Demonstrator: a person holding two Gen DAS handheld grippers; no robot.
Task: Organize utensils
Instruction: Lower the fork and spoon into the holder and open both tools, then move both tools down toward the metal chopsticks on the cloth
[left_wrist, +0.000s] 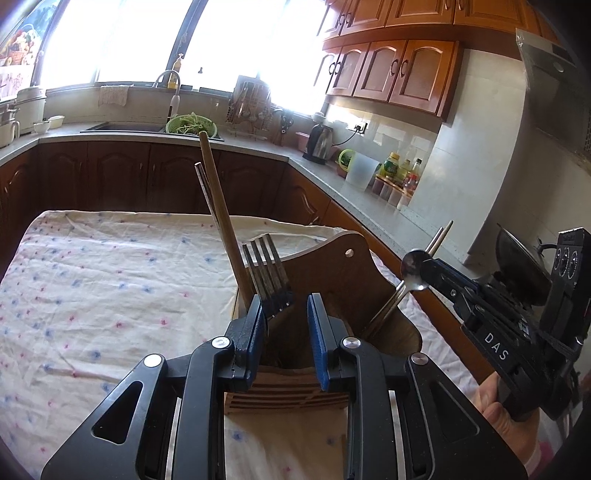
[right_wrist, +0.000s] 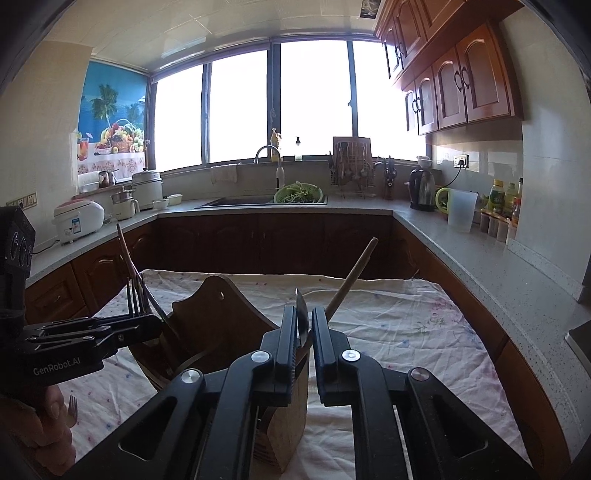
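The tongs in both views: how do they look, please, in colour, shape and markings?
Both tongs are black linkages with silver pivot bolts. The left tongs carry blue ribbed pads and white "GenRobot.AI" lettering. The right tongs have dark pads and white "DAS" lettering.

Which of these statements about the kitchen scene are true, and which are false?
1. The fork stands tines up in the wooden holder. True.
2. A plain black cloth covers the table. False: the cloth is pale with small coloured dots.
3. A spoon sits between the fingers of the right gripper. True.
4. The kettle stands inside the sink. False: it stands on the counter, plugged into the wall; a green colander sits at the sink.
5. The left gripper has blue pads. True.
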